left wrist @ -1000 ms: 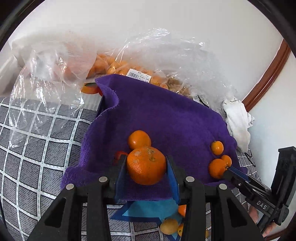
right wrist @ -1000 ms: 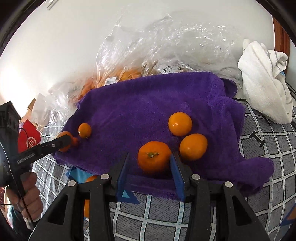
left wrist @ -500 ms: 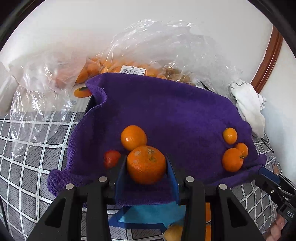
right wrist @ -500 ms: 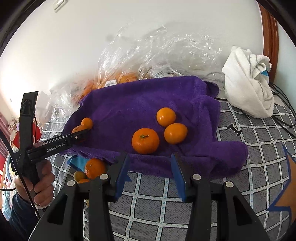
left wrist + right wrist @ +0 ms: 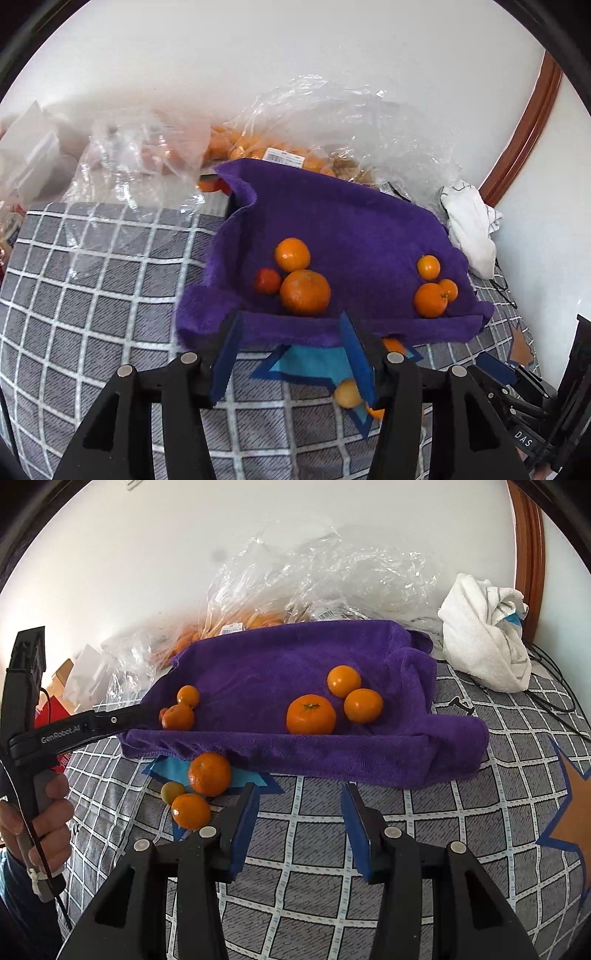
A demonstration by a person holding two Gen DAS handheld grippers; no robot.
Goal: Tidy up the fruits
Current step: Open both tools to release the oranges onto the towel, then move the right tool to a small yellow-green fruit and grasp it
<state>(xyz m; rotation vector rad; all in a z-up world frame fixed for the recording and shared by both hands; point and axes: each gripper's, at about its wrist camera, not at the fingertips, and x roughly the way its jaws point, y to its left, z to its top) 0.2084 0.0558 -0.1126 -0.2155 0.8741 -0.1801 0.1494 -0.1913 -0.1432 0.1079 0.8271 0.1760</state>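
1. A towel [image 5: 280,664] lies on the checked cover [image 5: 424,812], in front of the plastic bags [image 5: 332,576].
2. On the towel, three fruits [image 5: 311,714] lie close together at the right in the right wrist view, and a second group [image 5: 178,716] lies at its left edge.
3. Three more fruits [image 5: 209,773] lie on the cover, just before the towel's front edge.
4. A crumpled cloth [image 5: 484,642] lies right of the towel.

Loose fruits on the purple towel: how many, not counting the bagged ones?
6. Three cluster at its left; three at its right. None looks hidden.
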